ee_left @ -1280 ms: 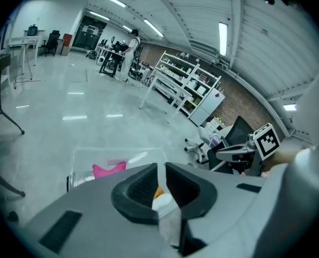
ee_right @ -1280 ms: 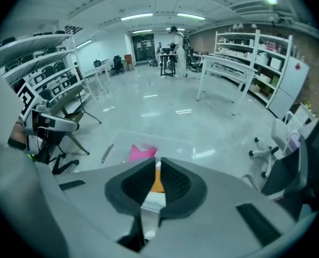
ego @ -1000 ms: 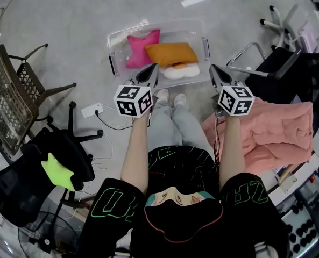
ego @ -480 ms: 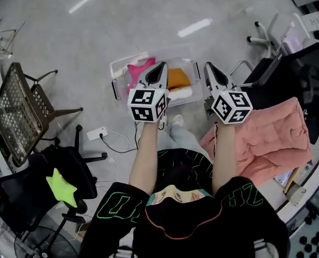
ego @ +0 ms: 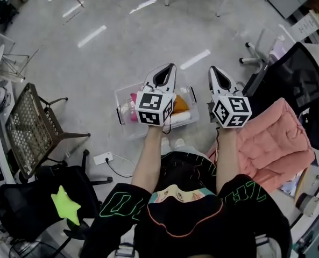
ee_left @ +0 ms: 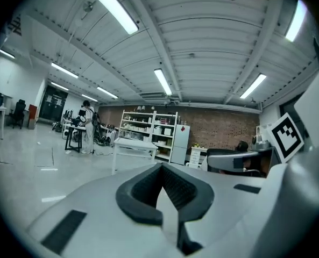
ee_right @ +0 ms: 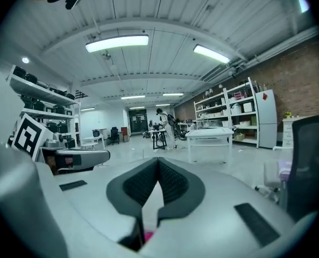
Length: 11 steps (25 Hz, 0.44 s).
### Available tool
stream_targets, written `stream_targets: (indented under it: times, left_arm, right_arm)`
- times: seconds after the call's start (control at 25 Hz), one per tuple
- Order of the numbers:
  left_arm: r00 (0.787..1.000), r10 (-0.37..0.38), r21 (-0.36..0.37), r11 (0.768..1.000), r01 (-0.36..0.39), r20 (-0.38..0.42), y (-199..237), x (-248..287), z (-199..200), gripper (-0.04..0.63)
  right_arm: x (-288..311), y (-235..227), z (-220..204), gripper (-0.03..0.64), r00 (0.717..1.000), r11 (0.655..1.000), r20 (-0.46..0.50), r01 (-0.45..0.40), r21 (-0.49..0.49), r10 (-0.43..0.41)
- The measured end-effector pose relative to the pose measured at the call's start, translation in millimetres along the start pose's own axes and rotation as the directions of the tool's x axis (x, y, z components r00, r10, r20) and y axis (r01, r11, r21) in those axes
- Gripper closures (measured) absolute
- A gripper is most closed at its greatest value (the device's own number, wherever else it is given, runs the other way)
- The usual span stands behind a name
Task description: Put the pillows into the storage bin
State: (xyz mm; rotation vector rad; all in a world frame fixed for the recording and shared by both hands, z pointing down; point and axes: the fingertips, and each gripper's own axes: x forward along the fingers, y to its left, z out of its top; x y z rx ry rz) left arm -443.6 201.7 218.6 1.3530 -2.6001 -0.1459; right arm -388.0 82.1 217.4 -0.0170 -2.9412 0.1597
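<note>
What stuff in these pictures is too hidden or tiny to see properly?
Storage bin, head view: the left gripper covers its middle, so the pillows inside can't be counted.
Pink patch under the right gripper, right gripper view: its body hides most of it.
Person far off, left gripper view: too small to tell what they do.

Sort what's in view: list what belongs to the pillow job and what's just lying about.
For the job: storage bin; pink pillow and orange pillow in it; green star pillow, on a black chair outside the bin; left gripper and right gripper, both shut, empty.
Lying about: mesh chair; power strip; pink quilted pad, purpose unclear.
</note>
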Motion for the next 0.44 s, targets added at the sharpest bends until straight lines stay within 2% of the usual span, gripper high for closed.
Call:
stream_targets:
  times: [0.24, 0.44]
  left_arm:
    - [0.997, 0.021, 0.032, 0.999, -0.023, 0.076, -18.2, 2.6, 33.5, 0.601]
    - [0.992, 0.029, 0.045, 0.998, -0.035, 0.119, -34.1, 8.1, 46.7, 0.601]
  right_arm:
    - [-24.9, -22.1, 29.7, 0.615, 0.998, 0.998, 0.059, 0.033, -0.045, -0.03]
    - [-38.6, -42.1, 45.7, 0.615, 0.995, 0.997, 0.095, 0.042, -0.067, -0.036]
